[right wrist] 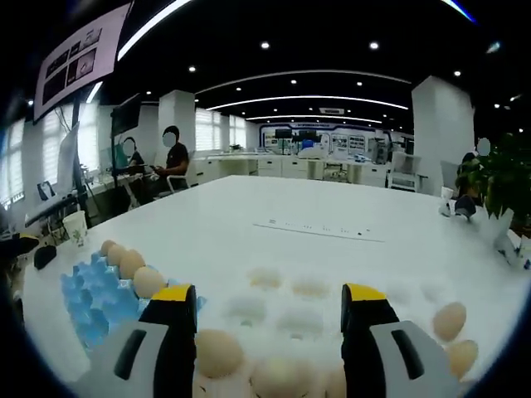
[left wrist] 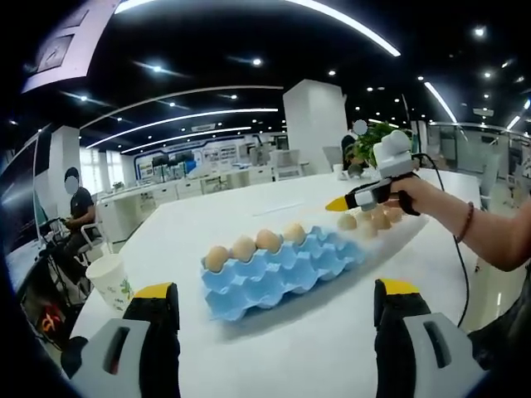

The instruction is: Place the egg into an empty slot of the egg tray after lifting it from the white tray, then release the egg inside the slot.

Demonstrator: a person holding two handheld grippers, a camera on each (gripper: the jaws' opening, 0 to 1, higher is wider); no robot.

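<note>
The blue egg tray (left wrist: 282, 269) lies mid-table with several eggs (left wrist: 243, 247) along its far row; its nearer slots are empty. My left gripper (left wrist: 274, 311) hovers in front of it, open, with nothing between its jaws. Beyond the tray a hand holds my right gripper (left wrist: 342, 202) over a cluster of eggs (left wrist: 373, 221). In the right gripper view, my right gripper (right wrist: 270, 315) stands open just above the white tray (right wrist: 307, 319), with loose eggs (right wrist: 220, 352) lying low between its jaws. The blue egg tray (right wrist: 95, 303) lies to its left.
A paper cup (left wrist: 109, 280) stands left of the blue tray. More eggs (right wrist: 448, 321) rest at the white tray's right end. A potted plant (right wrist: 498, 178) stands at the table's far corner. People sit at desks beyond the table (right wrist: 174, 162).
</note>
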